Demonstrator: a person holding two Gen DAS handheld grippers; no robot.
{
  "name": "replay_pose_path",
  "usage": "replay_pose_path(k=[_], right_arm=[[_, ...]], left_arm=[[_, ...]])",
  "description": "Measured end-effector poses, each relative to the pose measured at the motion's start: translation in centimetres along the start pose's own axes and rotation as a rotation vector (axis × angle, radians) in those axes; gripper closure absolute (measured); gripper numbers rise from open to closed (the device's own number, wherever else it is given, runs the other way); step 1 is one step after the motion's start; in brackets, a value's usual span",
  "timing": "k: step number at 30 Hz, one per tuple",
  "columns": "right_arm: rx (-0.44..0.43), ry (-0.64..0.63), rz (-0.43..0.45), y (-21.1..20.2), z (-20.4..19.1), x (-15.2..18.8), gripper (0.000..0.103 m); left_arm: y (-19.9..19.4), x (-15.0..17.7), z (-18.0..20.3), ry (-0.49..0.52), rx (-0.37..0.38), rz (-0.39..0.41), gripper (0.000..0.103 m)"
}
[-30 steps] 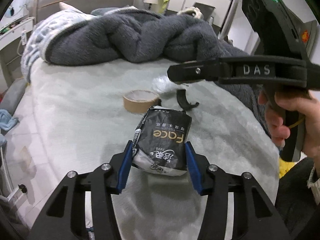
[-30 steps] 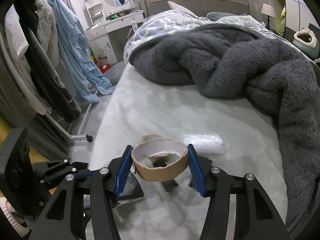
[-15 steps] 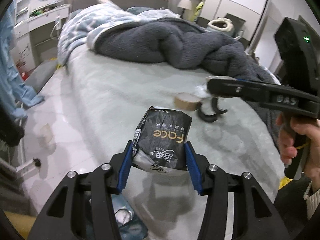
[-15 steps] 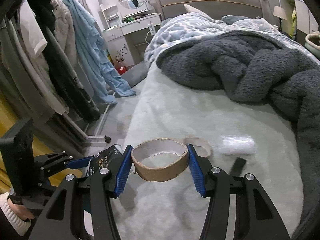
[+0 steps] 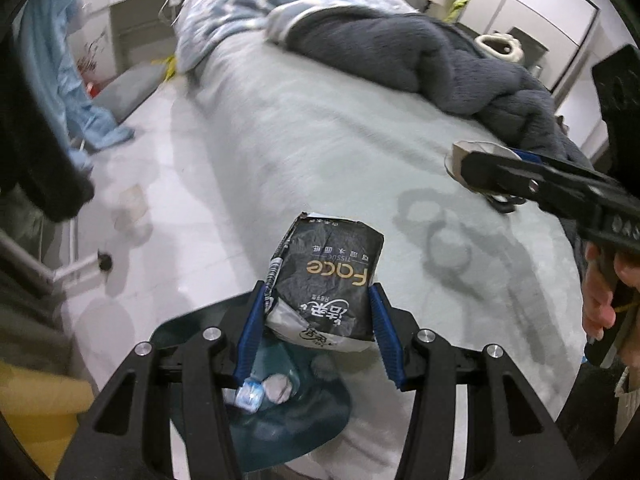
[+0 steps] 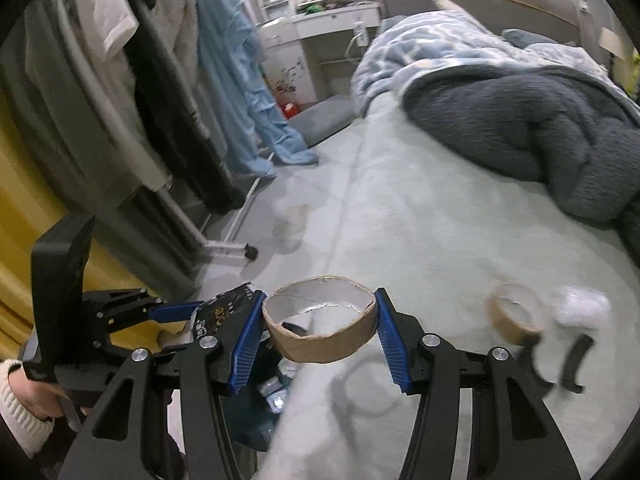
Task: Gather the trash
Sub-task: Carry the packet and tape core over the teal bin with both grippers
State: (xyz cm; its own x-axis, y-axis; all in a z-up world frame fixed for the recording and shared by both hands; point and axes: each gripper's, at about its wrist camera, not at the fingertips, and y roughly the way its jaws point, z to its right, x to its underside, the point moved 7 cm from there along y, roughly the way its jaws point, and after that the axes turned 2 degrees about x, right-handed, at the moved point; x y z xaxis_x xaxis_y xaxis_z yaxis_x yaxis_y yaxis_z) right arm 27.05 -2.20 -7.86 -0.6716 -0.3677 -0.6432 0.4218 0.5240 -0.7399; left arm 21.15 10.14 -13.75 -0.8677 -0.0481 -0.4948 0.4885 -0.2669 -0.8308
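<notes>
Trash bin, dark teal plastic-lined (image 5: 280,412), sits low centre of the left wrist view, beside the pale grey-green bed (image 5: 320,152). Left gripper (image 5: 316,328): jaws clenched on a crumpled black "Face" tissue pack (image 5: 328,280), directly above the bin. Right gripper (image 6: 320,332): jaws grasping a brown cardboard tape core (image 6: 320,332), near the bed edge. Step: carrying to bin. Next move likely calls for releasing the pack, then swinging the core over.
</notes>
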Motion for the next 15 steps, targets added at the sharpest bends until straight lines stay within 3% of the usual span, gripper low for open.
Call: replay_pose_path(k=[15], right_arm=[[-0.08,-0.118,-0.106,7.0,-7.2,0.8,0.048]], left_arm=[[2.3,5.8,-7.6,-0.1,-0.025,-0.185,0.049]])
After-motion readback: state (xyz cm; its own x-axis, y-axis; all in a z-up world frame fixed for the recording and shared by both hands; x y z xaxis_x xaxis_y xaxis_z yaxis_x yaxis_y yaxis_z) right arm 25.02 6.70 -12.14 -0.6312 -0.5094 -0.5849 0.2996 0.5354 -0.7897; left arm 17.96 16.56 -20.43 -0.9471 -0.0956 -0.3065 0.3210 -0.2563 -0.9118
